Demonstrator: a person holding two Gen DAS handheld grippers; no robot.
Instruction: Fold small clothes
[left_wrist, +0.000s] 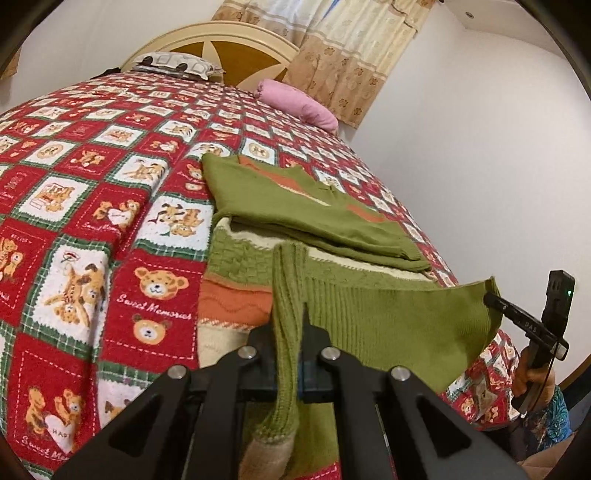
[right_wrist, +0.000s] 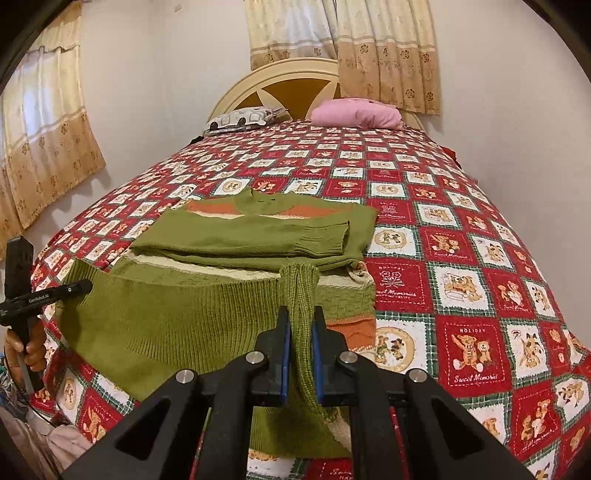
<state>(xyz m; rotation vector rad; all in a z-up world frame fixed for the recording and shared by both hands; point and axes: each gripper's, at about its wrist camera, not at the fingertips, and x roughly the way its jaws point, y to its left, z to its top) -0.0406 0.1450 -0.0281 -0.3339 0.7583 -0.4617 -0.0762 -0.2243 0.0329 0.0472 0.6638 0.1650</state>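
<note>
Green knitted sweater with orange and cream bands (left_wrist: 258, 280) spread on red-and-white checked teddy-bear bedspread (left_wrist: 110, 206), near the foot of the bed, both sleeves folded across the chest. Ribbed hem lifted off the bedspread and stretched between the two tools.

Left gripper (left_wrist: 290, 332) angled downward toward the bed, jaws narrowed tight on a bunched corner of the hem, knit hanging down between the black linkage bars. Seen from the right wrist view at the left edge (right_wrist: 79, 285), gripped from below by a hand (right_wrist: 31, 347), tip meeting the hem's far corner.

Right gripper (right_wrist: 300, 325) likewise tilted down, blue-padded jaws nearly closed, clamped on the other hem corner. From the left wrist view (left_wrist: 493, 297), held by a hand (left_wrist: 532, 376) at the bedside.

Pink pillow (right_wrist: 356, 112) and patterned grey-and-white pillow (right_wrist: 240, 118) by cream wooden headboard (right_wrist: 284, 79), well apart from the sweater.
</note>
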